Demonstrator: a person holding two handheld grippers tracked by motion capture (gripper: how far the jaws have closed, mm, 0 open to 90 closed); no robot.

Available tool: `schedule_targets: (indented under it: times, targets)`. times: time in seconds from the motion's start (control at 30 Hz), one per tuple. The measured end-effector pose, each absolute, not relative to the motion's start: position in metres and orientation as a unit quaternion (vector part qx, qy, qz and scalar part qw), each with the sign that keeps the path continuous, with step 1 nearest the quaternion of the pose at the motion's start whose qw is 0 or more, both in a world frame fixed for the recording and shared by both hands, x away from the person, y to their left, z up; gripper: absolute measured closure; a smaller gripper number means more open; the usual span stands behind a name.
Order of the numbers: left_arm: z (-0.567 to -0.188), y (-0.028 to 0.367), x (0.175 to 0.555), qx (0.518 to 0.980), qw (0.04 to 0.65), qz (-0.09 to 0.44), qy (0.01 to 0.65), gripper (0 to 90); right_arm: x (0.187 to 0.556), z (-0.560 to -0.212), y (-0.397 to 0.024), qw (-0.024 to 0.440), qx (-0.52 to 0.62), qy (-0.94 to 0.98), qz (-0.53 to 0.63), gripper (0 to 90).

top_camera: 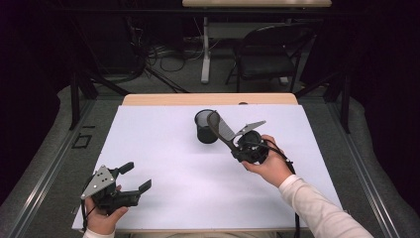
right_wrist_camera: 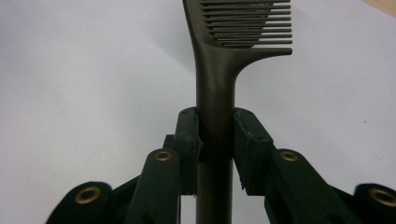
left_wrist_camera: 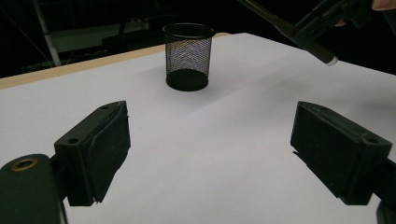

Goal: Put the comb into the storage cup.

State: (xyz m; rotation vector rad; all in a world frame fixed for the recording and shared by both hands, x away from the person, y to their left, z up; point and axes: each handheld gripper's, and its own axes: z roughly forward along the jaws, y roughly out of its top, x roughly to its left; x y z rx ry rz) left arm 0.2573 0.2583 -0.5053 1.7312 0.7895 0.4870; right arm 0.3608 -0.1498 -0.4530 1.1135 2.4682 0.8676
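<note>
Right gripper (right_wrist_camera: 215,140): jaws were closed on the handle of a dark comb (right_wrist_camera: 219,70), pads pressing both sides of the shaft, teeth end pointing away from the hand. In the high view the comb (top_camera: 221,128) slanted up and left from the right gripper (top_camera: 236,145), its toothed head hanging over or just beside the rim of the mesh cup (top_camera: 205,128); which of the two I could not tell from that angle. The cup (left_wrist_camera: 188,56) stood upright on the white sheet (top_camera: 198,183), toward the far middle of the table.

Left gripper (top_camera: 133,178): jaws were wide open, nothing between them, held low at the near left corner, well apart from the cup.

Judged step: dropping the comb into the cup. To do it well, I would bring the comb closer to upright, centre its lower end over the mouth, and lower it inside before opening the jaws. The cup looked light; a slanted entry could catch the rim and tip it. The idle left gripper could steady the cup wall.
</note>
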Motion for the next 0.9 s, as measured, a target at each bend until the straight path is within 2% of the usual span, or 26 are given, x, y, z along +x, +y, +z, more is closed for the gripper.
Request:
schedule_targets:
  times: [0.9]
  targets:
    - [-0.505, 0.258, 0.257, 0.733, 0.555, 0.208, 0.335, 12.2, 0.358, -0.446, -0.137, 0.179, 0.339, 0.850, 0.361, 72.6]
